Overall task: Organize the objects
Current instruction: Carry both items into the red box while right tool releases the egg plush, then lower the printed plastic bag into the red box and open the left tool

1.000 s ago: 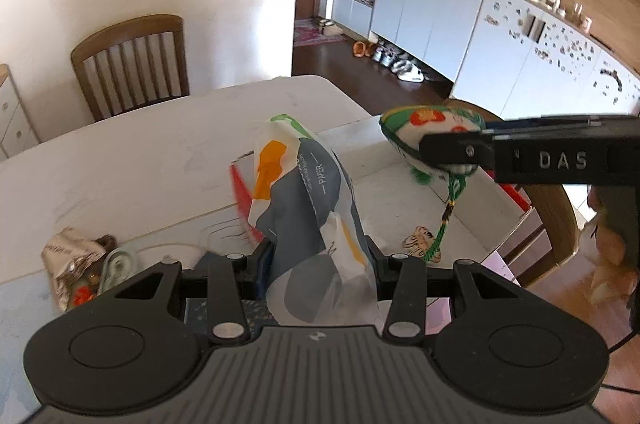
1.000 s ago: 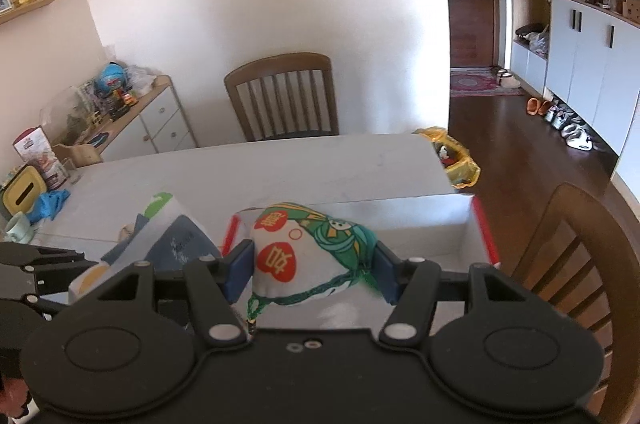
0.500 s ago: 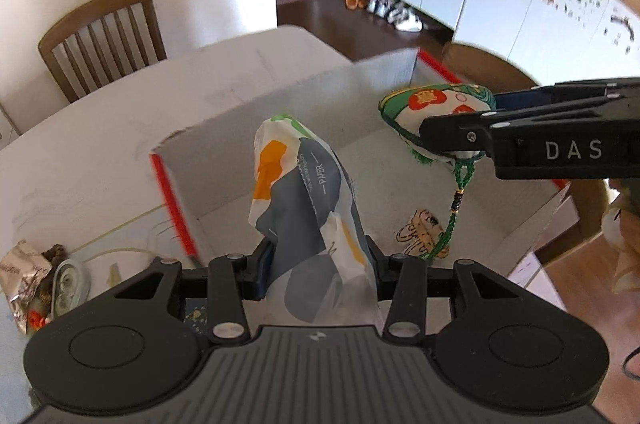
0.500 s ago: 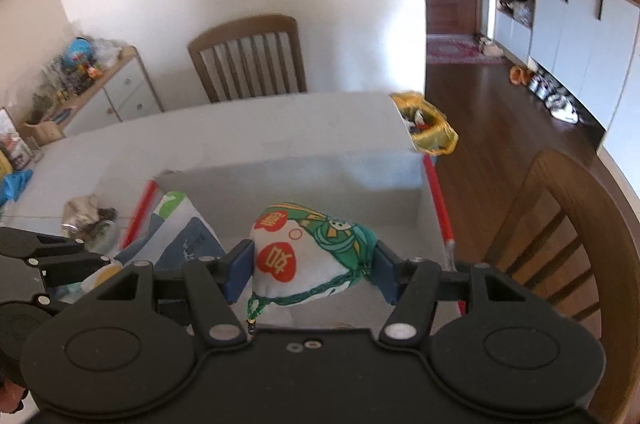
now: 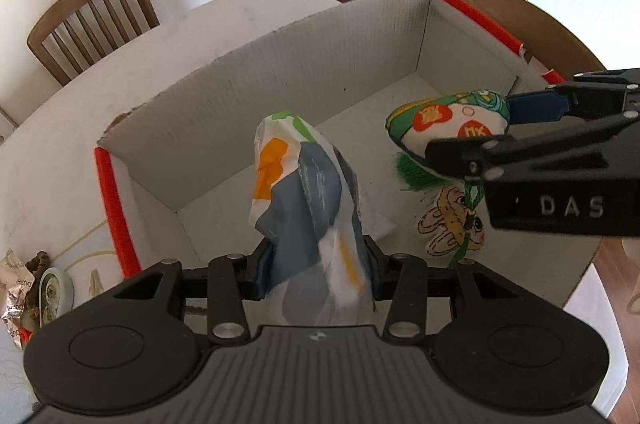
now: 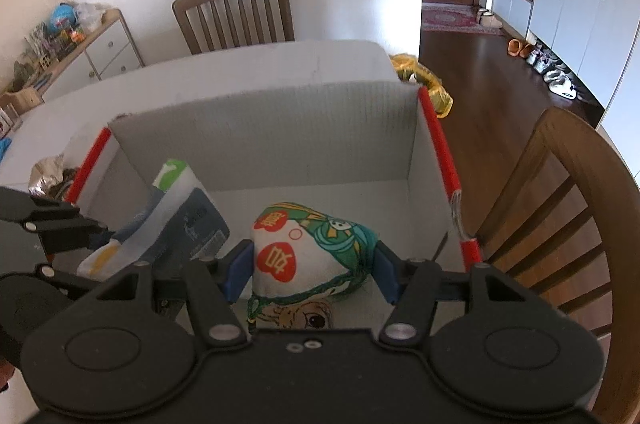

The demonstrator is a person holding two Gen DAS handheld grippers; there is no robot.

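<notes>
My left gripper (image 5: 316, 272) is shut on a crumpled paper bag (image 5: 304, 192) printed grey, orange and green, held over the open cardboard box (image 5: 280, 72) with red edges. My right gripper (image 6: 314, 270) is shut on a white-and-green embroidered pouch (image 6: 308, 248) with a green cord, also inside the box. In the left wrist view the pouch (image 5: 452, 128) and right gripper (image 5: 492, 144) sit to the right. In the right wrist view the paper bag (image 6: 176, 220) shows at left. A cartoon sticker toy (image 5: 452, 224) lies on the box floor.
The box stands on a white table (image 5: 160, 52). A foil wrapper and small items (image 5: 28, 288) lie left of the box. A yellow bag (image 6: 420, 80) sits at the table's far corner. Wooden chairs (image 6: 236, 12) stand behind and at the right (image 6: 560, 208).
Both grippers have moved forward and down over the box, carrying the paper bag and the pouch inside its walls. Both stay shut on their loads.
</notes>
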